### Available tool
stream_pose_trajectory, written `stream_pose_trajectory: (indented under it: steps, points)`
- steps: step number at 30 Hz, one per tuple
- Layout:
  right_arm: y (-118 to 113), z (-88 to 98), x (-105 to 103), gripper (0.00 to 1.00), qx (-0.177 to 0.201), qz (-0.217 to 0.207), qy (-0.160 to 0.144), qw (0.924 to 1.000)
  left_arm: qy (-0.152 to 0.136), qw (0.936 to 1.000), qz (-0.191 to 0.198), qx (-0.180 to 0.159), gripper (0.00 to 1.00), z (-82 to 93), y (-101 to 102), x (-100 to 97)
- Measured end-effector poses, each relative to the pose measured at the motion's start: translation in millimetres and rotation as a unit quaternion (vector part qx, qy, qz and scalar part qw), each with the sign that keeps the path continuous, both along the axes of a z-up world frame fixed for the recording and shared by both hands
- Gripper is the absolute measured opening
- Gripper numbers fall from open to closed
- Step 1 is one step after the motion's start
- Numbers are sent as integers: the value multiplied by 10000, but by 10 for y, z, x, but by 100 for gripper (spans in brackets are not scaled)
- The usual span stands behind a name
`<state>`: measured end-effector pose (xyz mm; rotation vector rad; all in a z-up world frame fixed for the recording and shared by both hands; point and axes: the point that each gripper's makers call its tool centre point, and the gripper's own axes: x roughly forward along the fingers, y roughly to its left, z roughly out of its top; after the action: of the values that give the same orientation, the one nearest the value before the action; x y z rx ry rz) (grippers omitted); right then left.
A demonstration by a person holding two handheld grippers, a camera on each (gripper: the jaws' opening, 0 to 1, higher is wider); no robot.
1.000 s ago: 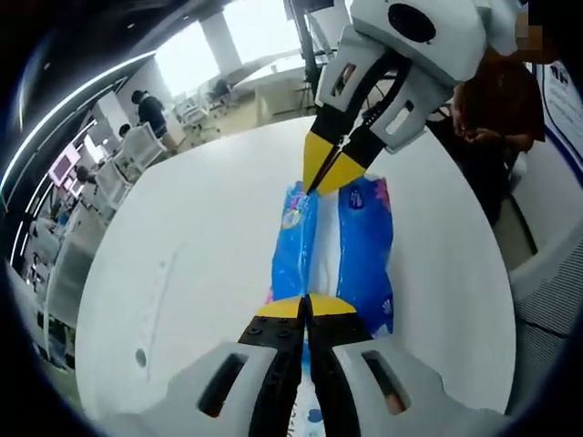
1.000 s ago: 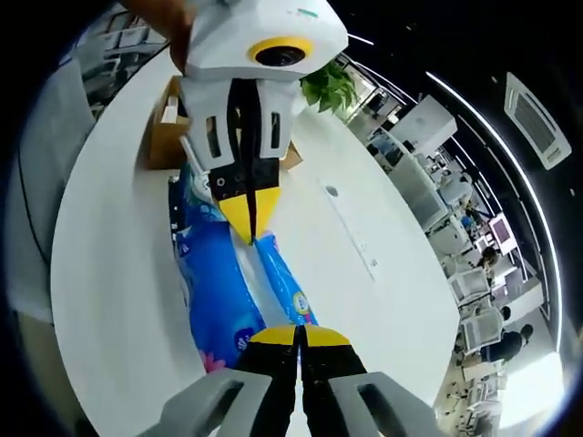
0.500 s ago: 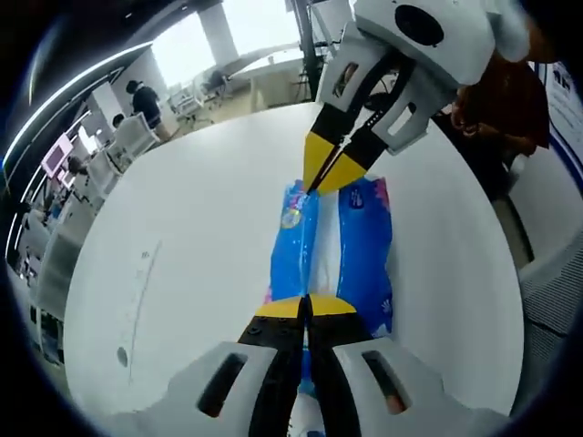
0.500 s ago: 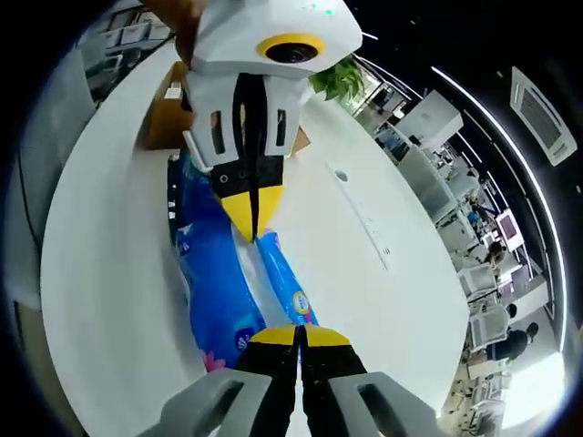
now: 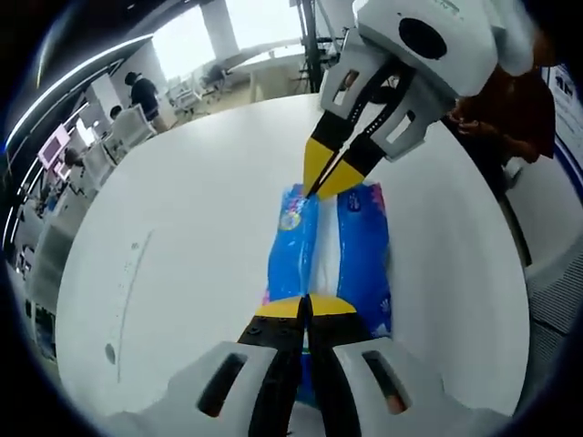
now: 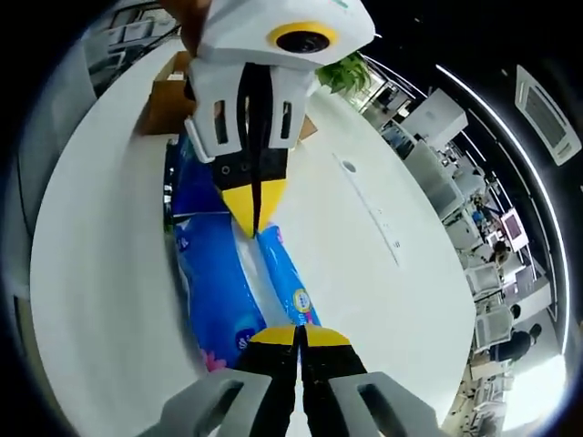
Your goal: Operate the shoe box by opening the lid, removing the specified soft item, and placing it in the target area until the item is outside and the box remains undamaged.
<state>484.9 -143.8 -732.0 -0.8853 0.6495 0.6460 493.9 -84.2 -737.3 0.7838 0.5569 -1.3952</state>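
While a blue plastic pack of tissues with pink flower print (image 5: pixel 330 250) lies lengthwise on a round white table (image 5: pixel 182 264), it is pinched at both ends by two grippers. Seen in the left gripper view, the left gripper (image 5: pixel 308 306) has its yellow-tipped black jaws pressed together on the near end of the pack. At the far end, the right gripper (image 5: pixel 330 176) reaches down from the upper right, and its yellow tips are closed on the pack's middle seam.

Seen in the right gripper view, the same pack (image 6: pixel 219 273) is shown from the opposite end. The right gripper (image 6: pixel 300 336) is clamped on the near end, and the left gripper (image 6: pixel 254 208) is clamped on the far end. Beyond the left gripper, a brown cardboard shoe box (image 6: pixel 170 102) is seen on the table (image 6: pixel 100 273), apart from the pack, which is outside it. A green leafy plant (image 6: pixel 346 75) is seen past the table's far edge. Office chairs (image 5: pixel 118 144) stand beyond the table.
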Motion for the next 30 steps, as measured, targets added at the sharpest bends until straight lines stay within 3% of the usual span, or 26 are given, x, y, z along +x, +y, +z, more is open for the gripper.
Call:
stream_pose_trajectory:
  steps: [11,30]
  points:
    - [16,-45,23,0,-2,-4,32,10000,102,9999,54,-7,0,-25,18,-3]
    - [19,-32,-20,0,49,-83,113,9999,7,10000,-11,-21,2,-6,16,-14]
